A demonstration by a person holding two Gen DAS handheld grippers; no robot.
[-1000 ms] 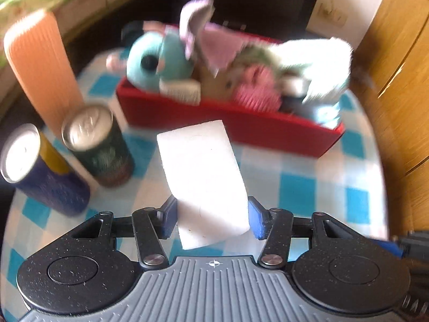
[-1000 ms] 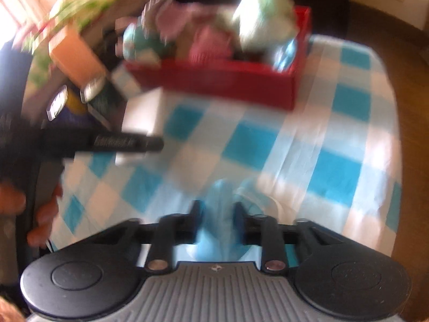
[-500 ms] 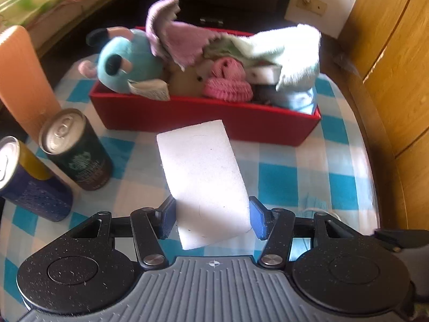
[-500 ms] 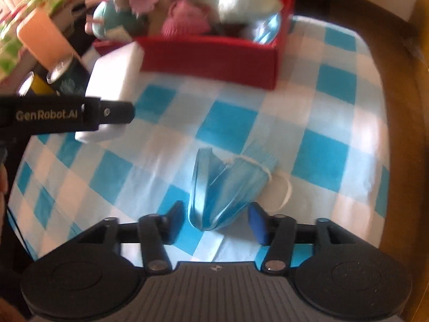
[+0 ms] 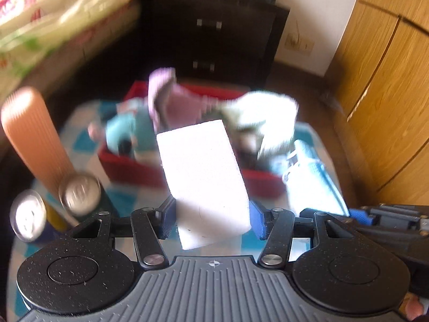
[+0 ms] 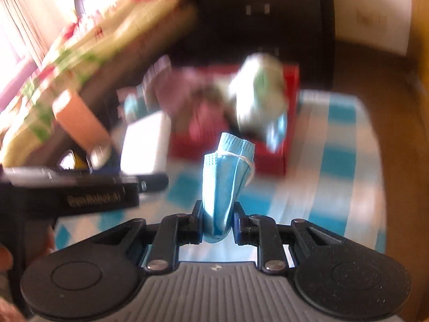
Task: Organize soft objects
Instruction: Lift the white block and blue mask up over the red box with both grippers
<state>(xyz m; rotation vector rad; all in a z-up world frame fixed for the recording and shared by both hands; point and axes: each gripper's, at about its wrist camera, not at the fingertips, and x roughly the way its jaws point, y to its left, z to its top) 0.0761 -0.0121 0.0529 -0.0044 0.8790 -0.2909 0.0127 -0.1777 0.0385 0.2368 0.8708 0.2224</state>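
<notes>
White foam sponge block (image 5: 206, 179) sits clamped between the blue pads of the left gripper (image 5: 211, 218), jaws spread wide to its width, the block sticking out ahead and tilted. Beyond its tip lies the red bin (image 5: 128, 167), heaped with blurred soft toys and cloths. The right gripper (image 6: 216, 221) is pinched nearly closed on a folded blue face mask (image 6: 226, 179) that stands up from its fingers, lifted off the checkered tablecloth (image 6: 335, 166), with the bin ahead of it.
</notes>
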